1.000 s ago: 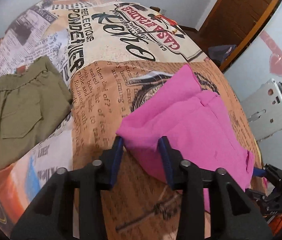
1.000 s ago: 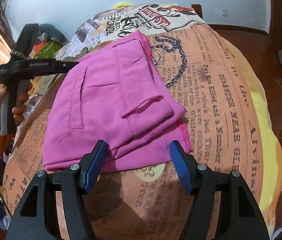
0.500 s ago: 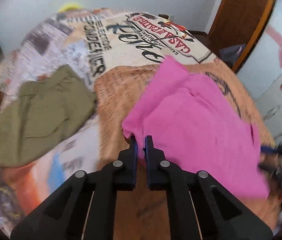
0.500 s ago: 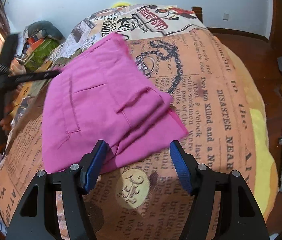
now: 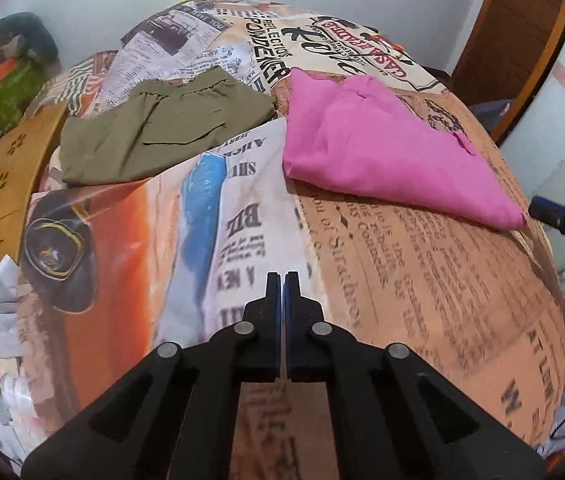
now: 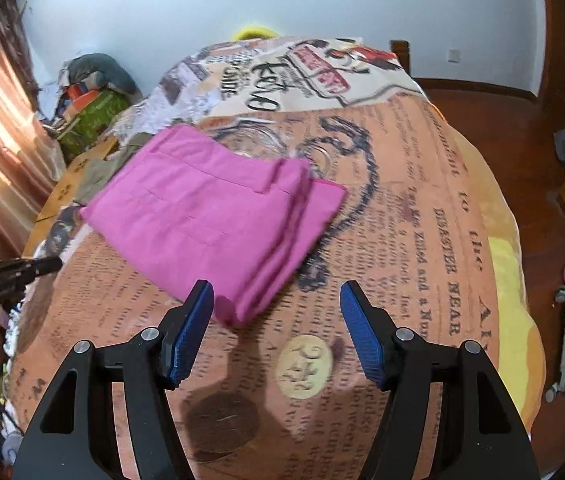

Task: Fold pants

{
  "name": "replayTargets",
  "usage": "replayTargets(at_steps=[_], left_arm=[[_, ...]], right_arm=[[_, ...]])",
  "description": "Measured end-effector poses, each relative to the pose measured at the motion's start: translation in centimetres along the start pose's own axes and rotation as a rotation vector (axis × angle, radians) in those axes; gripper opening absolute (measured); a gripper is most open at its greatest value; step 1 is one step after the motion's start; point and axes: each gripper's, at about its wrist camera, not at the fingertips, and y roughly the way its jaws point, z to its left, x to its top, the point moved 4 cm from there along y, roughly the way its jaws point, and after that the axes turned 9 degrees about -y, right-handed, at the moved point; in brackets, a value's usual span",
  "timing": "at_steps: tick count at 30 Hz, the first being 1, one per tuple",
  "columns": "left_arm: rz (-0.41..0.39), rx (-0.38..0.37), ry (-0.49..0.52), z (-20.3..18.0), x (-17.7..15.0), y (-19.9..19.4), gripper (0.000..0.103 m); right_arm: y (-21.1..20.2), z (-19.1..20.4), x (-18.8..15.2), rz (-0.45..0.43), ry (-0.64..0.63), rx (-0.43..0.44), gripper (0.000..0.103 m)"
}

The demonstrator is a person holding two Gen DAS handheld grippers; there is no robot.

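Pink pants [image 6: 218,216] folded at 11 o'clock, soft, light; I'd pinch near corner. My right claw [image 6: 276,330] agape, left claw [image 5: 283,300] pressed together, empty.

The pink pants [image 6: 218,216] hide most of the olive pants [image 6: 100,172] behind them in the right wrist view. There the pink fabric's near folded edge is motion-blurred. The clutter pile [image 5: 6,80] beyond the olive pants is cut off by the left wrist view's edge.
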Motion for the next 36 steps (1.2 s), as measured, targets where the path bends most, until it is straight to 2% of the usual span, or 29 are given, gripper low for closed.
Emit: replayTargets(at_steps=[5, 7, 11, 14, 17, 21, 23, 26, 29, 32, 34, 36], left_arm=[[-0.036, 0.0, 0.042, -0.7, 2.6, -0.6, 0.003], [-0.036, -0.026, 0.045, -1.0, 4.5, 0.0, 0.008], [-0.023, -0.079, 0.037, -1.6, 8.4, 2.4, 0.012], [-0.001, -0.077, 0.036, -1.7, 10.7, 4.9, 0.012], [0.038, -0.083, 0.029, -1.7, 11.8, 7.3, 0.012], [0.075, -0.107, 0.018, -1.6, 11.6, 9.3, 0.012], [0.076, -0.094, 0.018, -1.6, 11.4, 9.7, 0.018], [0.051, -0.069, 0.042, -1.9, 11.4, 8.8, 0.018], [-0.005, -0.073, 0.089, -3.1, 12.1, 6.6, 0.018], [-0.049, -0.132, 0.112, -5.3, 13.0, 4.4, 0.018], [-0.047, -0.17, 0.122, -6.6, 13.3, 4.1, 0.02], [-0.04, -0.187, 0.129, -8.0, 13.2, 4.5, 0.03]], right_arm=[[-0.3, 1.4, 1.0, -0.031, -0.021, 0.005, 0.062], [0.0, 1.9, 0.9, -0.03, -0.024, 0.011, 0.062], [1.7, 2.2, 0.6, 0.01, -0.033, 0.028, 0.062], [3.7, 1.8, 0.2, 0.062, -0.047, 0.019, 0.062], [4.6, 0.8, 0.2, 0.067, -0.041, 0.028, 0.057], [5.1, -1.1, 1.1, 0.06, -0.055, -0.031, 0.054], [5.4, -2.1, 1.5, 0.066, -0.06, -0.052, 0.053], [4.6, -2.5, 2.3, 0.052, -0.069, -0.045, 0.052], [3.4, -2.2, 3.8, -0.004, -0.086, -0.037, 0.052], [3.3, -1.4, 5.4, -0.045, -0.104, 0.004, 0.052], [4.2, -0.4, 6.4, -0.049, -0.121, 0.032, 0.052], [5.6, 0.6, 6.9, -0.038, -0.143, 0.05, 0.052]])
